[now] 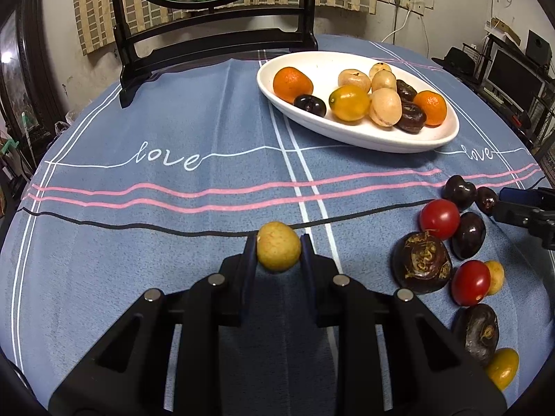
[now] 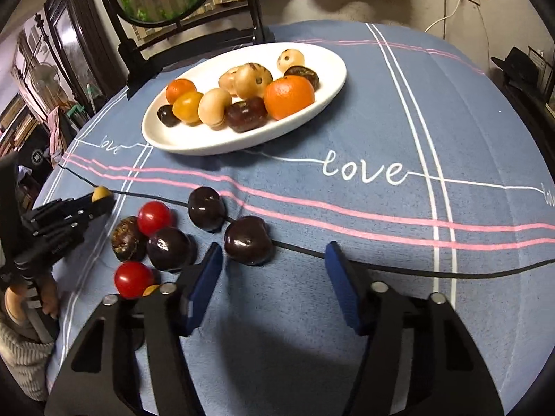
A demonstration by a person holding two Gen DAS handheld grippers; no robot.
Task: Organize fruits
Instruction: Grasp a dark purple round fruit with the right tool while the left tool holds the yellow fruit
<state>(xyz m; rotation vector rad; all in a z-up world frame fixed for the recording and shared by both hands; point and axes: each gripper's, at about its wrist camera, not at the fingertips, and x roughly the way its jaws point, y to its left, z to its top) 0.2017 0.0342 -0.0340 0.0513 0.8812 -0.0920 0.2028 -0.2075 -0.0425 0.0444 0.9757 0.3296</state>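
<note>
Black two-finger left gripper (image 1: 278,242) fills the lower part of the left wrist view; its fingers are clamped narrow on a small round yellow-tan fruit (image 1: 278,251), which is held just above the blue striped tablecloth (image 1: 173,228) printed with the word "love". The right wrist view shows the same fruit as a yellow tip at the end of that gripper, at the left edge of the frame.

Black right gripper (image 2: 274,260) with blue finger pads (image 2: 203,277) stands partly open over bare cloth. Nothing lies between its pads. One dark glossy cherry-like fruit (image 2: 248,241) sits just ahead of the left pad, apart from it.

Loose fruits lie in a cluster on the cloth between the two grippers:
- two red cherry tomatoes (image 1: 440,219), (image 1: 470,282);
- several dark purple glossy fruits (image 1: 468,235);
- two dark brown water-chestnut-like bulbs (image 1: 421,263), (image 1: 477,332);
- one small yellow tomato-like fruit (image 1: 503,367) at the near right;
- one tan fruit (image 1: 496,275) touching the nearer red tomato.

White oval ceramic dish (image 1: 347,131) stands farther back on the cloth, well apart from the cluster. It contains two orange mandarins (image 1: 292,84), a yellow-orange fruit (image 1: 349,103), several pale tan round fruits (image 1: 385,107) and dark brown and dark purple pieces.

Behind the dish stands a black wooden frame (image 1: 215,34) carrying a round glass panel.
</note>
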